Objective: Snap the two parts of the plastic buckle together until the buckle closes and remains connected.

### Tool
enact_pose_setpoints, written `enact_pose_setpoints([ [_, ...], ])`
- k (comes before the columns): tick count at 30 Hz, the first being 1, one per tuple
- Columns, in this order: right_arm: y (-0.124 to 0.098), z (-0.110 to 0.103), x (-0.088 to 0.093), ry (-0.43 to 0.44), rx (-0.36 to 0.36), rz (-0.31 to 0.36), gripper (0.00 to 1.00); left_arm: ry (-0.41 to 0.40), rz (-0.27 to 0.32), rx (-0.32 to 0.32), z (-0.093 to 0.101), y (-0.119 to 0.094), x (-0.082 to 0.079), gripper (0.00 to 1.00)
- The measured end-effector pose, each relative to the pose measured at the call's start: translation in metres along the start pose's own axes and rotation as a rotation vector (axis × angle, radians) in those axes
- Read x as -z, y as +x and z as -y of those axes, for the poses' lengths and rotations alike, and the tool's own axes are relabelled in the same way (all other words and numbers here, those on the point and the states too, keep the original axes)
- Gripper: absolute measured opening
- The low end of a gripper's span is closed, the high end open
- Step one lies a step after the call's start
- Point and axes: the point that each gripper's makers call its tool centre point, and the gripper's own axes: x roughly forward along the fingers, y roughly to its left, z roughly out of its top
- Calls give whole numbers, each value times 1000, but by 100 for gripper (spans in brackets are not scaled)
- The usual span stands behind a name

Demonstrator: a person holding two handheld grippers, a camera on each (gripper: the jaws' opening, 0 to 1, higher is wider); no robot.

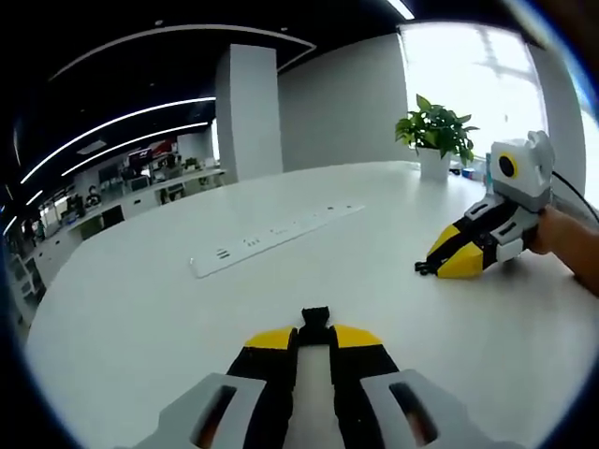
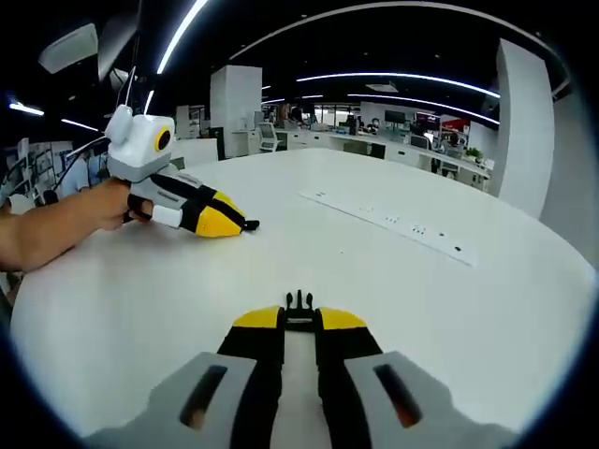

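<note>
My left gripper (image 1: 314,339) is shut on a black buckle part (image 1: 314,318) that pokes out between its yellow tips, low over the white table (image 1: 168,318). In the right gripper view, my right gripper (image 2: 299,323) is shut on the other black buckle part (image 2: 299,301), whose small prongs point forward. The two grippers are well apart and roughly face each other. The right gripper (image 1: 459,254) rests on the table at the right of the left gripper view, held by a hand. At the left of the right gripper view lies the left gripper (image 2: 211,220), its part (image 2: 249,225) at the tip.
A long white power strip (image 1: 276,236) (image 2: 393,223) lies across the table beyond the grippers. A potted plant (image 1: 435,131) stands at the far table edge by the window. A forearm (image 2: 56,229) reaches in from the left. Office desks and a white pillar (image 1: 248,112) stand behind.
</note>
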Motion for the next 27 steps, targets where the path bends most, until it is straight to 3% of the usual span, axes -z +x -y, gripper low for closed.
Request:
enact_pose_setpoints([
  [27,0,1,0,1,-8,2,12,-16,5,40,9,-3,2,13],
])
